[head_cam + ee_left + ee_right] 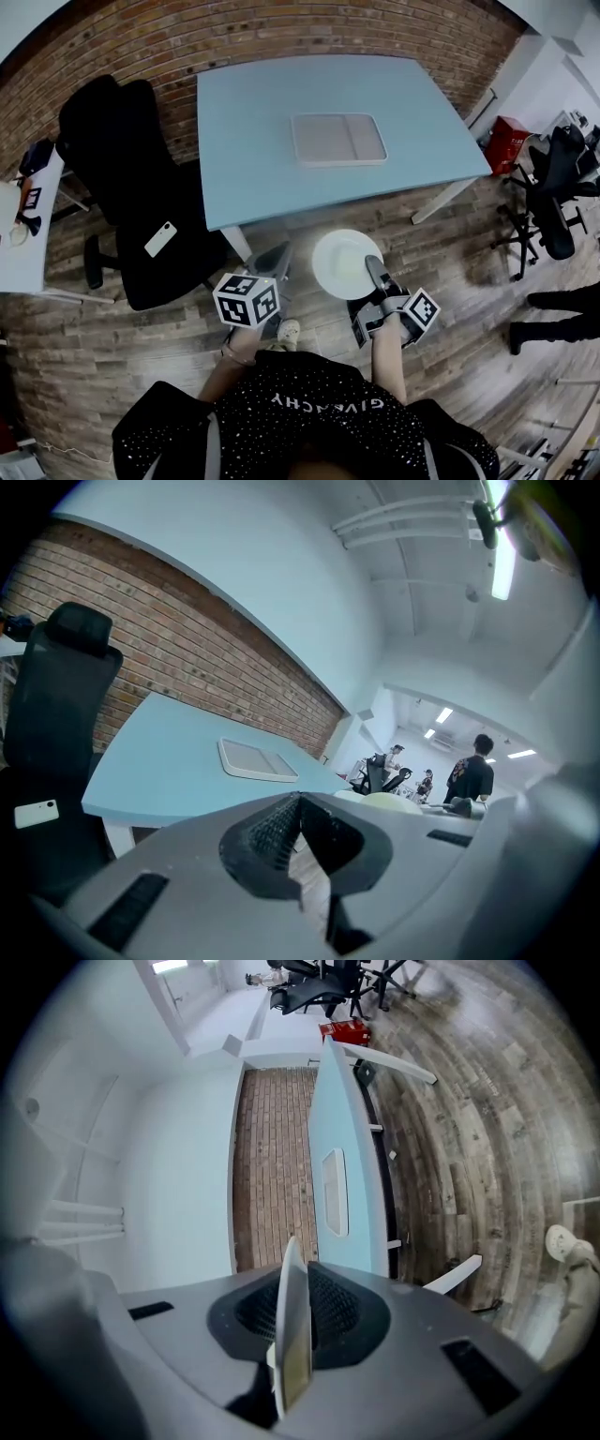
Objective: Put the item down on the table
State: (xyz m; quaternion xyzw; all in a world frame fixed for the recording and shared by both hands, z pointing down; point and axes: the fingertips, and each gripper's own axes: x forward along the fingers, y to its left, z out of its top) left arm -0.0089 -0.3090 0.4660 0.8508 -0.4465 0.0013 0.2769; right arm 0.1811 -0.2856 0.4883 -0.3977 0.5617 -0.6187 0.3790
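Note:
My right gripper (373, 265) is shut on the rim of a white round plate (344, 263), held in the air in front of the light blue table (253, 169), over the wooden floor. In the right gripper view the plate (292, 1326) shows edge-on, clamped between the jaws. My left gripper (275, 258) hangs beside the table's near edge, left of the plate; its jaws are shut with nothing between them (300, 841). The plate's pale edge (394, 802) peeks over the gripper body in the left gripper view.
A pale two-part tray (338, 139) lies on the table. A black office chair (131, 178) with a white phone (160, 238) on its seat stands to the left. More chairs (555, 187) and a red box (507, 142) are at right. A brick wall (234, 37) backs the table.

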